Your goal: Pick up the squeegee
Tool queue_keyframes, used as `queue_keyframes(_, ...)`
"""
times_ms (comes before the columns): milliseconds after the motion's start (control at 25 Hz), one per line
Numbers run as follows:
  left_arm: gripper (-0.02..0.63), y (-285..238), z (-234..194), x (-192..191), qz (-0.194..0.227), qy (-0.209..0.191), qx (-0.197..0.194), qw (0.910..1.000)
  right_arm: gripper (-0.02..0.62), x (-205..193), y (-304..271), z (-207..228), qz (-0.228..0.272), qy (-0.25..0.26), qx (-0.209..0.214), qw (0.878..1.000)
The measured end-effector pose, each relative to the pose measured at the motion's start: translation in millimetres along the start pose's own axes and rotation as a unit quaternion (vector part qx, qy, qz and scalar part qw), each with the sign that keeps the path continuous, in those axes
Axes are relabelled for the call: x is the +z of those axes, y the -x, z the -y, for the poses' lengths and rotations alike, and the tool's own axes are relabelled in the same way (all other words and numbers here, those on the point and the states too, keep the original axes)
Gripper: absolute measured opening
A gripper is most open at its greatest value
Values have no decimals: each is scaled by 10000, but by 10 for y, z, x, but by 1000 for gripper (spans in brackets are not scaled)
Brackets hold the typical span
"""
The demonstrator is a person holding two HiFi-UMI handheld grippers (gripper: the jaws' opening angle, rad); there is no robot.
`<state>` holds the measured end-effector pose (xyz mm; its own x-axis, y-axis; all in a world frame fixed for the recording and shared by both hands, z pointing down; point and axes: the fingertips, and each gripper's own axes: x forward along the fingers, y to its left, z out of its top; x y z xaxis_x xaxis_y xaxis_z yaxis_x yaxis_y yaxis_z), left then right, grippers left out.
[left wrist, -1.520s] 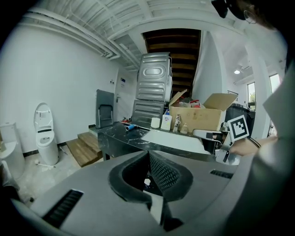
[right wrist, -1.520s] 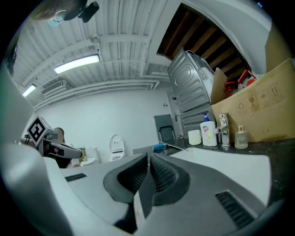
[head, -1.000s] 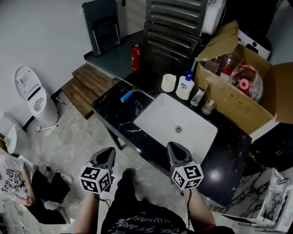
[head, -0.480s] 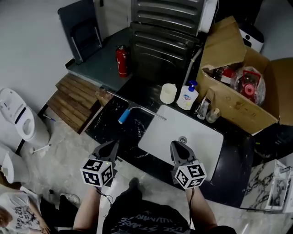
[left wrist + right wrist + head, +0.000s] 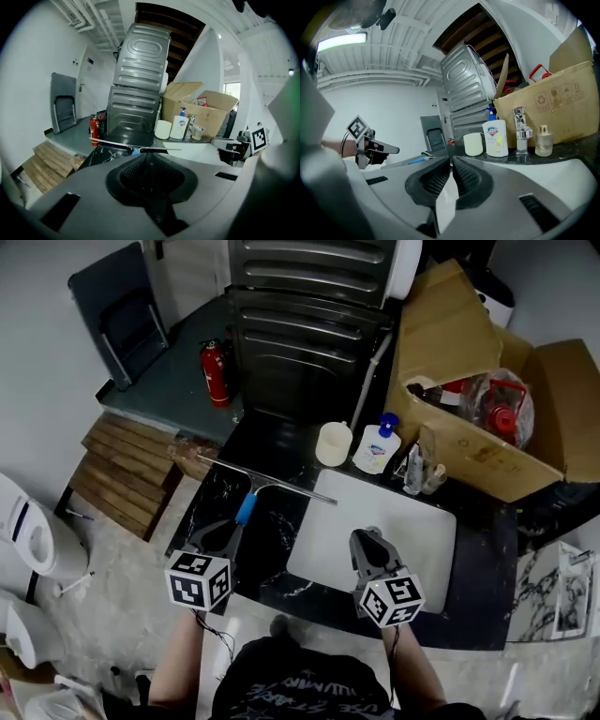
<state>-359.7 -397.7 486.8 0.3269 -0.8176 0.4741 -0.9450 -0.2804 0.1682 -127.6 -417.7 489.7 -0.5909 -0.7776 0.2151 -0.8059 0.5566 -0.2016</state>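
The squeegee [image 5: 247, 507] lies on the black marble counter [image 5: 281, 448], left of the sink. Its blue handle points toward me and its long thin blade [image 5: 267, 481] runs across behind it. My left gripper [image 5: 223, 531] hovers just short of the handle, shut with nothing in it. In the left gripper view the squeegee [image 5: 136, 149] lies straight ahead past the shut jaws of the left gripper [image 5: 147, 157]. My right gripper [image 5: 366, 542] is over the sink's near edge, shut and holding nothing. The right gripper view looks past the right gripper [image 5: 451, 160] to the blue handle [image 5: 417, 160] at far left.
A white sink basin [image 5: 398, 521] fills the counter's middle. Behind it stand a white cup [image 5: 333, 443], a soap bottle [image 5: 377, 446] and a faucet [image 5: 414, 470]. An open cardboard box [image 5: 487, 460] is at the right. A fire extinguisher [image 5: 215, 373] and wooden steps [image 5: 117, 470] are at the left.
Both grippers have come forward from above the floor to the counter's near edge. The left one now sits close to the squeegee's blue handle. The squeegee has not moved.
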Motion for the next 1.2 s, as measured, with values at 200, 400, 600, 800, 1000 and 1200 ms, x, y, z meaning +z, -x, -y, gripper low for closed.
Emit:
queue_keyframes(200,133,-325,-171,9,-432,-47,-258,9987,49,4,-162,52,-2,-78,-272,9996)
queue_keyframes(400,242,-638,-284,-11,-938,103,-481,9944,49,20,-272,97,25,-153,-499,9986)
queue_keyframes(600,287,-937,-381,-10,-1299,238,-501,9900,49,10,-345,177,21,-193,-695,9974)
queue_keyframes(800,290,-1199,-443,-48,-1689,188,-401,9846,49,23,-381,237,44,-227,-838,9962)
queue_keyframes(1000,288,-1388,-493,-69,-1837,119,-248,9826,49,12,-390,285,65,-271,-918,9954)
queue_keyframes(1200,284,-1480,-507,-171,-2143,103,-173,9766,49,-8,-377,313,70,-327,-949,9949)
